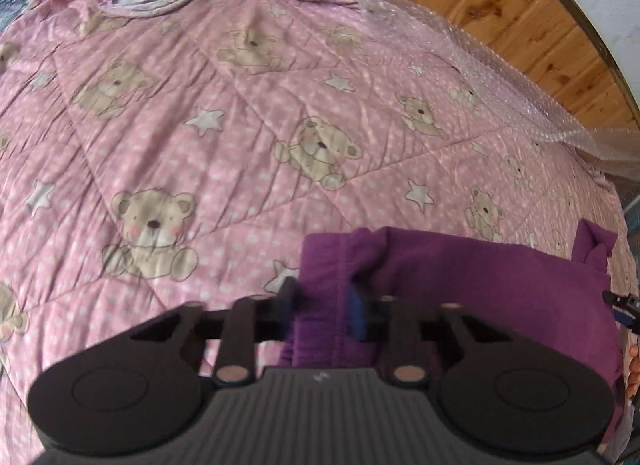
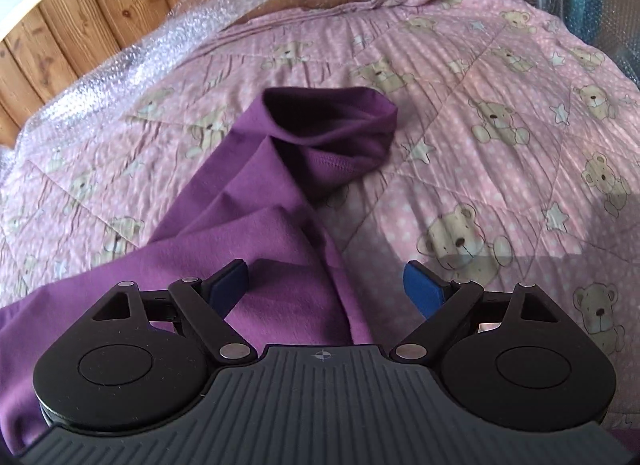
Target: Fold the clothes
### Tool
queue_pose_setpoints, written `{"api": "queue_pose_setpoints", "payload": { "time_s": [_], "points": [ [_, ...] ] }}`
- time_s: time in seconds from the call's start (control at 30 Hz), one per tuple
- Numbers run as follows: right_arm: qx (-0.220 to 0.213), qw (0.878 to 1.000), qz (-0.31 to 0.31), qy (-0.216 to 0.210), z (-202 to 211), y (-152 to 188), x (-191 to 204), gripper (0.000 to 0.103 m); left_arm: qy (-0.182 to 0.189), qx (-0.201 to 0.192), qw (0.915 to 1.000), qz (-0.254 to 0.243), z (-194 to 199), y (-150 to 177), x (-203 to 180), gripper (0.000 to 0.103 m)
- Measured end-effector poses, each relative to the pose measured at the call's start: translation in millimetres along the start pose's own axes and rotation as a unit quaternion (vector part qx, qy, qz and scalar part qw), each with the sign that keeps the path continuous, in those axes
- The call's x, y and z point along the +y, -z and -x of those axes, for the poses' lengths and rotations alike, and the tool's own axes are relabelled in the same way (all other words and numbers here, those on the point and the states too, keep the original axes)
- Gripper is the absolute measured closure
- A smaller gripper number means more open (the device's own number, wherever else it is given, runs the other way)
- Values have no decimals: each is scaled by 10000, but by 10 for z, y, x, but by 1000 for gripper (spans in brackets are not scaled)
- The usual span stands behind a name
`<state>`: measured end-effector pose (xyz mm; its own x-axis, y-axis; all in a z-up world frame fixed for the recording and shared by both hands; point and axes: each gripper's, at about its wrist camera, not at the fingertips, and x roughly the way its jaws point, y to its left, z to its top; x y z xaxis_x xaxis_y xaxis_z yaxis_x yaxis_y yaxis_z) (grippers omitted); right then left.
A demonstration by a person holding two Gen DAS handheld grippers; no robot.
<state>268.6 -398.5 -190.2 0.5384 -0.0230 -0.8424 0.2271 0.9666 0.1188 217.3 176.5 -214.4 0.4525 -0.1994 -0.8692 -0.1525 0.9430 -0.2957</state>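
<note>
Pink quilted bedding [image 1: 224,113] printed with teddy bears and white stars covers the bed in both wrist views, and on it lies the purple garment [image 2: 256,225], a soft knit piece with a stitched hem. In the right wrist view it runs from the near left corner of the frame up toward the middle of the bed, ending in an open tube-like cuff or sleeve end [image 2: 332,125] that gapes with a dark interior. In the left wrist view the same purple cloth [image 1: 480,289] is bunched in a thick fold near the bed's near edge. The left gripper [image 1: 324,305] is clamped on a seamed edge of this fold, its black finger and blue pad [image 1: 356,313] pressing the fabric between them. The right gripper [image 2: 326,285] is spread wide, its blue pads [image 2: 424,289] well apart, with the garment under its left finger and bare bedding under its right; it grasps nothing. Clear bubble wrap [image 2: 132,61] lies along the far edge of the bed, against a wall of knotty wooden panelling [image 1: 520,17]. At the right edge of the left wrist view, part of the other gripper's finger tip [image 1: 622,305] and some fingers of a hand [image 1: 634,373] show.
</note>
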Motion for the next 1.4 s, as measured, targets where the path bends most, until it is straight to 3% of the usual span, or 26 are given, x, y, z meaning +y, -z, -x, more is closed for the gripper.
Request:
{"api": "queue_pose_setpoints", "payload": {
  "time_s": [0.07,0.1,0.17,0.23,0.27,0.37,0.47,0.63,0.7,0.83,0.87,0.9,0.93,0.97,1.0,1.03,1.13,1.23,1.33,1.4],
  "points": [
    [-43,10000,-21,39,23,-35,-44,16,-67,-625,9979,166,309,-168,38,94],
    [-105,9999,-32,47,47,-75,-65,16,49,-1126,9920,576,548,-281,165,94],
    [-231,9997,-55,62,94,-154,-106,16,112,-2137,9637,1599,1048,-503,529,93],
    [-302,9995,-46,55,101,-235,-121,16,-390,-2523,9452,2034,1233,-648,777,93],
    [-303,9995,-21,38,79,-276,-111,16,-487,-2398,9485,2012,1200,-712,847,93],
    [-306,9995,53,-14,12,-400,-81,16,-685,-1750,9689,1609,990,-842,943,92],
    [-246,9992,280,-144,-123,-479,83,16,-862,-1501,9773,1219,856,-716,845,92],
    [-188,9978,279,-565,-302,-552,321,16,-844,-1549,9780,1111,846,-563,817,91],
    [-246,9995,19,-194,-368,-604,313,15,-833,-1572,9782,1070,856,-553,811,91],
    [-176,9985,-526,-46,-565,-749,161,15,-812,-1620,9785,988,876,-534,799,91],
    [-120,9984,-553,-57,-616,-780,156,18,-807,-1632,9785,967,881,-529,796,91],
    [-58,9984,-566,-74,-667,-811,155,38,-824,-1625,9787,942,874,-524,784,90],
    [-52,9990,-447,32,-685,-843,185,50,-837,-1656,9777,986,880,-533,799,90],
    [-52,9994,-309,155,-698,-876,220,89,-846,-1701,9761,1052,891,-546,824,90],
    [-139,9995,-256,89,-649,-921,243,100,-855,-1747,9745,1119,903,-558,848,90],
    [-238,9995,-215,-2,-592,-966,265,101,-864,-1792,9728,1186,915,-571,872,90],
    [-1088,9933,-260,-279,-35,-1148,240,101,-891,-1926,9674,1385,950,-608,945,90],
    [-1994,9783,-428,-355,597,-1268,94,102,-917,-2060,9613,1584,985,-646,1018,90],
    [-2442,9663,-810,104,995,-1176,-252,101,-943,-2079,9583,1721,970,-676,1078,90],
    [-2232,9684,-905,644,897,-1016,-485,101,-927,-1818,9652,1639,832,-675,1078,90]
  ]
}}
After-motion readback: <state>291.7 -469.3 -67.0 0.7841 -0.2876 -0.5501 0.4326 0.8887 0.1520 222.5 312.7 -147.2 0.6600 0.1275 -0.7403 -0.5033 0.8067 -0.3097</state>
